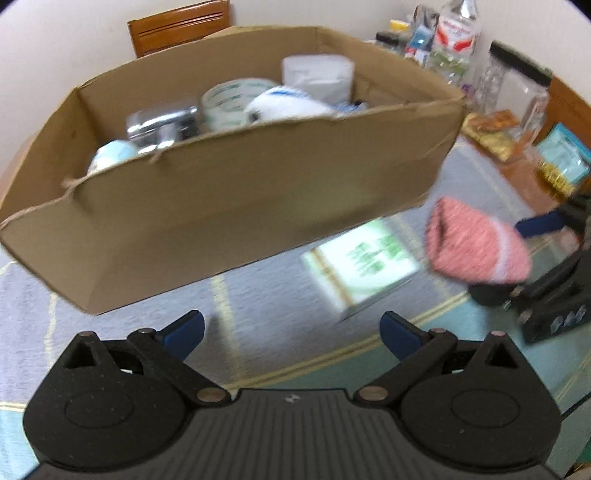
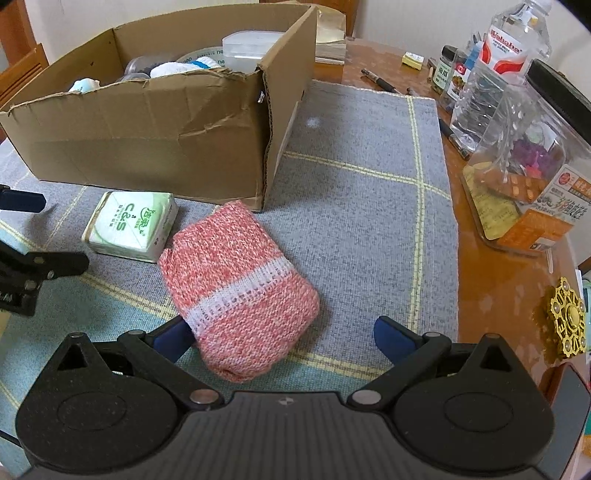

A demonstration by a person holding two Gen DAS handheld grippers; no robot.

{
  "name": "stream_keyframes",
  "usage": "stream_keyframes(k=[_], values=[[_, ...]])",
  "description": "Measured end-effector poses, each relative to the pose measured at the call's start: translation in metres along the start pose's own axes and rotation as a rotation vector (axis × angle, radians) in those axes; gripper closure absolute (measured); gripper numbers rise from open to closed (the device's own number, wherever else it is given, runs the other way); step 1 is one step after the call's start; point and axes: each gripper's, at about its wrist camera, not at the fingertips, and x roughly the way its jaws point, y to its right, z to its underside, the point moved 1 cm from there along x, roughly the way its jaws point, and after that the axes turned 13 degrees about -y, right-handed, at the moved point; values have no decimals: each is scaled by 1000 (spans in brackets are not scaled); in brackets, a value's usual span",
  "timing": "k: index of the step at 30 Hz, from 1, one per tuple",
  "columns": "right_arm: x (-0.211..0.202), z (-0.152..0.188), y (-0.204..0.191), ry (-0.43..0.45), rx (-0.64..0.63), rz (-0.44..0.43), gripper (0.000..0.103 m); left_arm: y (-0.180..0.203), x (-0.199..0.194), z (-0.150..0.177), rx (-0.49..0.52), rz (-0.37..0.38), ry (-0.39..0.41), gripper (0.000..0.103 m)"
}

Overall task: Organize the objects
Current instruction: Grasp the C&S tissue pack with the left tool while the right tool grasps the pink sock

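Observation:
A pink knitted bundle with a white band (image 2: 236, 295) lies on the grey checked mat (image 2: 362, 206), between the wide-open fingers of my right gripper (image 2: 284, 338); it also shows in the left wrist view (image 1: 476, 240). A green and white tissue pack (image 2: 131, 227) lies left of it, in front of the cardboard box (image 2: 147, 140). The box holds a tape roll (image 1: 229, 99), a white rolled cloth (image 1: 284, 103), a metal case (image 1: 162, 122) and a white container (image 1: 317, 75). My left gripper (image 1: 291, 332) is open and empty, hovering before the box (image 1: 236, 199) and tissue pack (image 1: 362, 266).
On the wooden table right of the mat stand a water bottle (image 2: 495, 70), a clear plastic jar (image 2: 524, 162), small jars and pens (image 2: 380, 85). A gold spinner (image 2: 565, 317) lies at the right edge. A wooden chair (image 1: 177, 26) stands behind the box.

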Motion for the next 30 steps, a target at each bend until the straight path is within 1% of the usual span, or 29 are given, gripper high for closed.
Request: stream_keyframes(k=[3, 7, 9, 11, 14, 22, 25, 28, 30], values=[[0, 2, 0, 17, -10, -2, 0, 9, 3, -12, -39, 22, 19, 2], [0, 3, 0, 33, -30, -9, 0, 19, 10, -30, -65, 20, 55, 2], [0, 5, 0, 40, -39, -12, 0, 25, 17, -37, -73, 17, 46, 2], [-1, 7, 1, 45, -44, -13, 0, 28, 23, -38, -84, 2, 29, 2], [-1, 8, 1, 50, -53, -16, 0, 31, 27, -33, -65, -53, 24, 1], [-3, 12, 2, 58, -74, -24, 0, 10, 21, -15, -72, -80, 20, 2], [-3, 12, 2, 60, -73, -24, 0, 10, 20, -16, -61, -69, 32, 6], [-2, 12, 3, 59, -72, -23, 0, 14, 21, -20, -59, -27, 41, 15], [-2, 11, 2, 57, -69, -22, 0, 19, 23, -22, -44, -15, 51, 18]])
